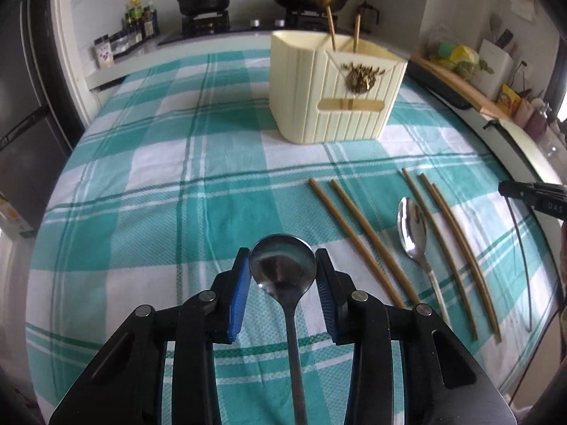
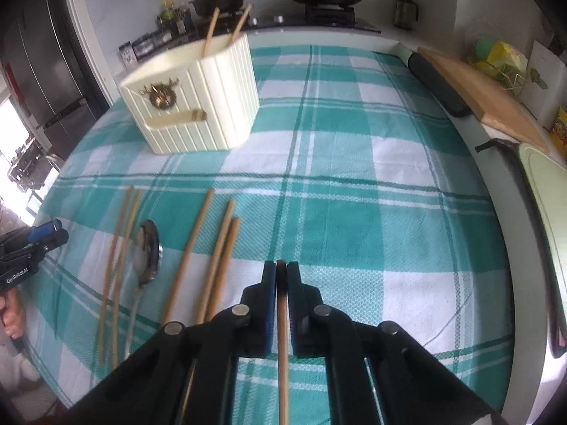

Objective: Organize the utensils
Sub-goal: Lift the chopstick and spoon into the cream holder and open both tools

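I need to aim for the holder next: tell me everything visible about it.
The holder is a cream, ribbed box, plastic by its look, standing upright on the checked cloth at the far side. A divider splits it into two compartments; two chopsticks lean in one. Its front carries a brass-coloured ornament and a slot.

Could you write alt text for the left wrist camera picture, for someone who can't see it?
The left gripper grips a metal ladle by its bowl above a teal checked tablecloth. To the right lie a spoon and loose chopsticks; beyond stands a cream utensil holder with two chopsticks inside.
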Demonstrator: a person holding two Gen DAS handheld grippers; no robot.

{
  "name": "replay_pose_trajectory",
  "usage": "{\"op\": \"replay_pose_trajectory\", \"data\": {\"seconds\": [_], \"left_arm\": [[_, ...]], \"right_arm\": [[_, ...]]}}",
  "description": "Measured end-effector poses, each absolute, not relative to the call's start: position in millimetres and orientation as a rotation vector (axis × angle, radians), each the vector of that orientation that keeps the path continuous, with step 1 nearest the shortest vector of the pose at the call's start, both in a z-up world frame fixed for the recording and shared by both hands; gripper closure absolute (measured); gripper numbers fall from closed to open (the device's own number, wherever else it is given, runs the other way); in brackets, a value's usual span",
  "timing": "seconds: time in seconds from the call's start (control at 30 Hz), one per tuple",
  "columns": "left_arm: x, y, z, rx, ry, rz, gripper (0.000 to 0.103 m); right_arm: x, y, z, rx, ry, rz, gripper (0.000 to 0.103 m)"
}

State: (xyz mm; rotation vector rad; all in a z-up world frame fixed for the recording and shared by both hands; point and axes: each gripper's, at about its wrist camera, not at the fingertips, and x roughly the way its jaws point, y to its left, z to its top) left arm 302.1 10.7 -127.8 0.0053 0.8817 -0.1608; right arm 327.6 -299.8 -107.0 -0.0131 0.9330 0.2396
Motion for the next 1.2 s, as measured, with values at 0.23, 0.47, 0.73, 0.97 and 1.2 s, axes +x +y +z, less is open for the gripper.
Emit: {"op": "replay_pose_trajectory", "data": {"seconds": [0.23,0.47,0.73,0.97,1.2], "left_arm": [[270.6,17.7,-72.1,0.000,0.757,-0.200,0.067],[252.1,13.2,-39.2,-0.009,0.675,-0.242,0.067],[252.8,16.4,-20.9,-0.047,0.646,-0.266,0.067],[261.5,24.9,-3.2,-0.051,0.636,-0.273,0.067],[281.8,36.3,36.6,-0.077,0.585,-0.288,0.067]], "right_arm": [[272.4,-302.9,-27.7,0.002,0.703,0.264,0.097],[240.5,-306.1,15.0,0.052,0.558,0.264,0.097],[243.9,-294.5,41.9,0.055,0.454,0.257,0.097],[263.9,-279.8,65.9,0.017,0.427,0.276,0.097],[292.5,-261.8,100.1,-0.009,0.389,0.297,0.097]]}}
